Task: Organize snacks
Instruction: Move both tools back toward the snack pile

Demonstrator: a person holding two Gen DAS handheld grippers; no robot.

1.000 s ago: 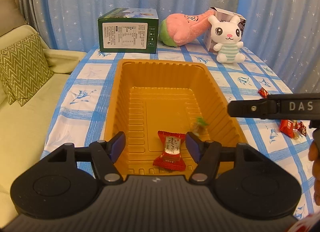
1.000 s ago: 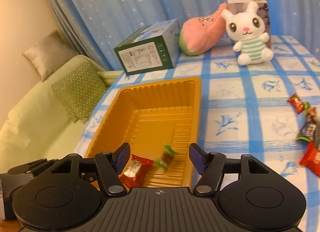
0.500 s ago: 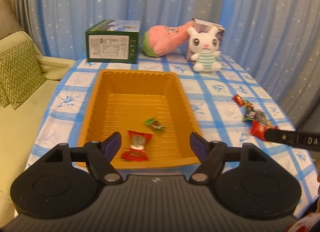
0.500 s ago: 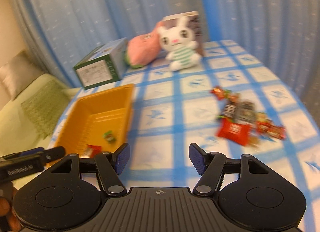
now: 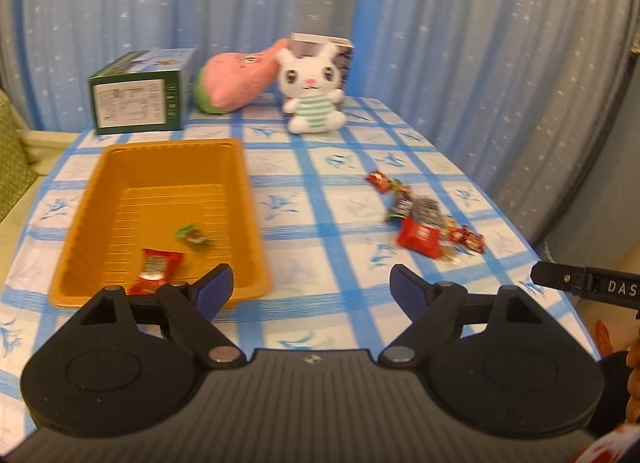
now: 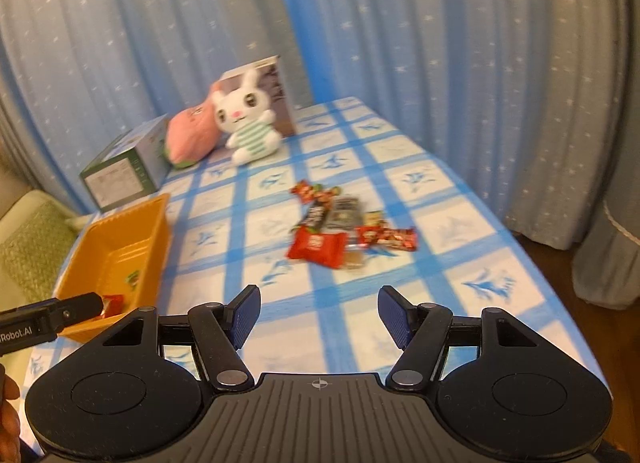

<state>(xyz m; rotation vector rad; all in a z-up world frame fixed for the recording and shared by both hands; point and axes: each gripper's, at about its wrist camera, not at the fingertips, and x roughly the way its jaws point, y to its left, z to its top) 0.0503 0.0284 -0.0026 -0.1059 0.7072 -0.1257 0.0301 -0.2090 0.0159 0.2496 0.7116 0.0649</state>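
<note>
An orange tray (image 5: 100,167) sits at the table's left and holds a red candy (image 5: 156,269) and a green candy (image 5: 192,234). It also shows in the right wrist view (image 6: 158,231). A pile of wrapped snacks (image 5: 424,219) lies on the right of the tablecloth, with a large red packet (image 6: 318,248) at its front. My left gripper (image 5: 310,289) is open and empty, above the cloth to the right of the tray. My right gripper (image 6: 318,317) is open and empty, short of the snack pile.
A green box (image 5: 138,103), a pink plush (image 5: 234,81), a white bunny plush (image 5: 314,93) and a small carton (image 6: 266,95) stand along the back. Blue curtains hang behind. A sofa (image 6: 24,247) is on the left. The table's right edge (image 6: 532,259) drops to the floor.
Both grippers have swung right and pulled back from the tray toward the snack pile. The green candy now lies still in the tray. Both stay open and empty.
</note>
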